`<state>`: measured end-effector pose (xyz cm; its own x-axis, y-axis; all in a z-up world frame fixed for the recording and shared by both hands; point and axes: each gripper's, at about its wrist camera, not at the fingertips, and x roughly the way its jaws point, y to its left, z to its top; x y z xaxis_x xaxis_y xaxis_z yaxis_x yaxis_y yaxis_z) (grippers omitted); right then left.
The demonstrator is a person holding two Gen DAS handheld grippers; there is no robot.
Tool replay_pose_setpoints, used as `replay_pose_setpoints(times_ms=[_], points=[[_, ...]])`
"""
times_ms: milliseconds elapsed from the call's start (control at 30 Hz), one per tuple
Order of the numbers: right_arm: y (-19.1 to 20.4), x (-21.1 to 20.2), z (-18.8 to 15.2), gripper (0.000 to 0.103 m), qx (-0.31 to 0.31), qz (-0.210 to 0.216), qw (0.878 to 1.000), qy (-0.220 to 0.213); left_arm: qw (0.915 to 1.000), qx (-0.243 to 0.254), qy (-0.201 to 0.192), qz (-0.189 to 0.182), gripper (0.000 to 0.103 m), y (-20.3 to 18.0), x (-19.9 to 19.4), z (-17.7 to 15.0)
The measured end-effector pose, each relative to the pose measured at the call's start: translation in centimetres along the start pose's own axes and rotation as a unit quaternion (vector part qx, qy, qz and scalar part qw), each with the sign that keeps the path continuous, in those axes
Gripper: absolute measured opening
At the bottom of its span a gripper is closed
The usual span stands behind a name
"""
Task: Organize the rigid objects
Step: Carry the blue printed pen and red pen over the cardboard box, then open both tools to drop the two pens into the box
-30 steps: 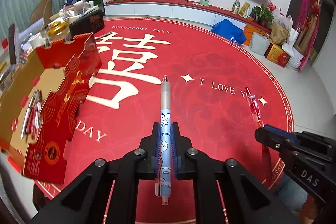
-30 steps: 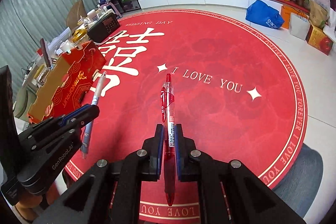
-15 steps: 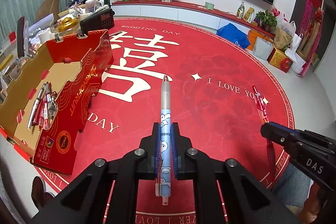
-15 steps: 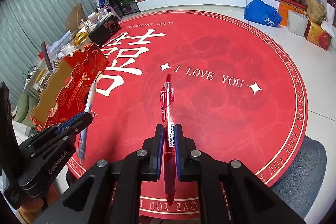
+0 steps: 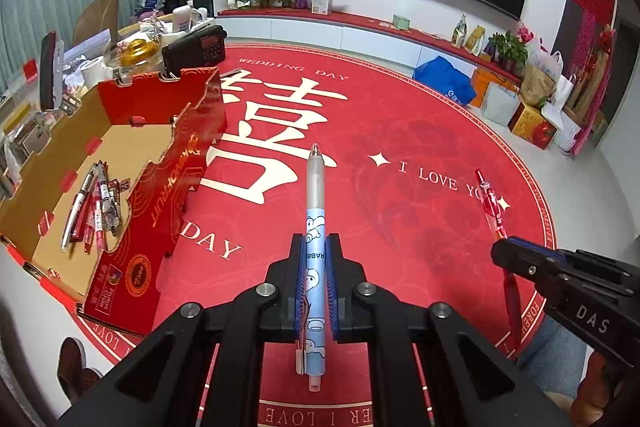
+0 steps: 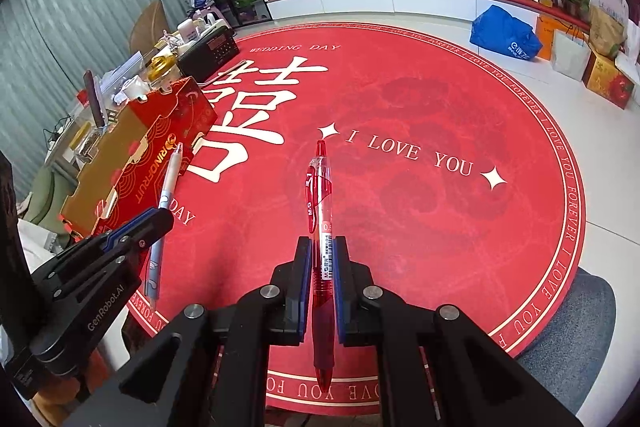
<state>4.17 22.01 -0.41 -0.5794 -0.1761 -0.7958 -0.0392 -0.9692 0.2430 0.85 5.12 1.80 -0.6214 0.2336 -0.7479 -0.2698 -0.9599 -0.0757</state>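
Two grippers showing, each clamping one pen. Left gripper (image 5: 315,269) pinching blue pen (image 5: 315,223), tip pointing forward. Right gripper (image 6: 322,267) pinching red pen (image 6: 320,211), lying along its fingers. Both hanging above round red rug (image 5: 400,131), wide bare floor ahead. Red box (image 5: 168,163) standing open at left, about six pens (image 5: 94,205) lying loose on its cardboard bottom. Cluttered desk (image 5: 88,47) sitting just behind box, radio (image 5: 195,47) on it. Bags (image 5: 444,85) lining far wall, well apart.
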Motion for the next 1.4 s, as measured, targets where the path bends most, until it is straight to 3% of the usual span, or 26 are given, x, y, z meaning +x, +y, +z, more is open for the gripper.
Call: replay_pose_setpoints(times_ms=[400,633,767,967,1000,1067,1100,1133,1167,1233,1267,1300,1333,1400], points=[[5.1,0.2,3.2,0.011,-0.055,0.021,0.998,-0.008,0.9980,-0.040,-0.044,0.020,0.010,4.4,-2.5,2.2],[14.4,2.0,7.1,0.011,-0.138,0.093,0.986,-0.013,0.9885,-0.091,-0.071,0.098,0.010,12.1,-4.3,4.3],[20.5,4.5,8.7,0.011,-0.188,0.126,0.974,-0.005,0.9793,-0.122,-0.050,0.153,0.010,17.4,-3.2,4.9],[26.3,10.6,9.1,0.011,-0.233,0.128,0.963,0.039,0.9710,-0.166,0.029,0.170,0.010,22.8,1.2,4.7],[26.6,11.7,8.9,0.011,-0.238,0.119,0.963,0.051,0.9702,-0.167,0.043,0.170,0.015,23.1,2.0,4.6],[26.6,13.3,8.6,0.011,-0.238,0.107,0.963,0.071,0.9680,-0.169,0.061,0.175,0.042,23.5,3.0,4.2],[26.5,13.4,8.5,0.011,-0.237,0.103,0.963,0.073,0.9667,-0.168,0.063,0.182,0.072,23.5,3.2,4.0],[26.2,13.5,8.5,0.012,-0.237,0.099,0.964,0.070,0.9650,-0.169,0.056,0.193,0.086,23.5,3.1,3.7],[25.8,13.2,8.5,0.018,-0.238,0.092,0.965,0.063,0.9638,-0.168,0.049,0.202,0.086,23.2,2.9,3.7],[25.2,12.4,8.8,0.055,-0.240,0.073,0.967,0.043,0.9610,-0.170,0.040,0.214,0.089,23.3,2.5,3.6],[25.0,11.9,9.0,0.065,-0.239,0.068,0.968,0.030,0.9593,-0.174,0.038,0.219,0.093,23.5,2.3,3.5],[24.6,11.1,9.2,0.081,-0.240,0.072,0.968,0.018,0.9587,-0.177,0.035,0.220,0.103,23.6,2.1,3.4],[24.4,10.6,9.4,0.090,-0.239,0.076,0.968,0.010,0.9580,-0.178,0.030,0.223,0.103,23.7,1.8,3.4],[24.1,9.5,9.5,0.092,-0.241,0.078,0.968,-0.001,0.9561,-0.178,0.029,0.231,0.103,23.9,1.4,3.6]])
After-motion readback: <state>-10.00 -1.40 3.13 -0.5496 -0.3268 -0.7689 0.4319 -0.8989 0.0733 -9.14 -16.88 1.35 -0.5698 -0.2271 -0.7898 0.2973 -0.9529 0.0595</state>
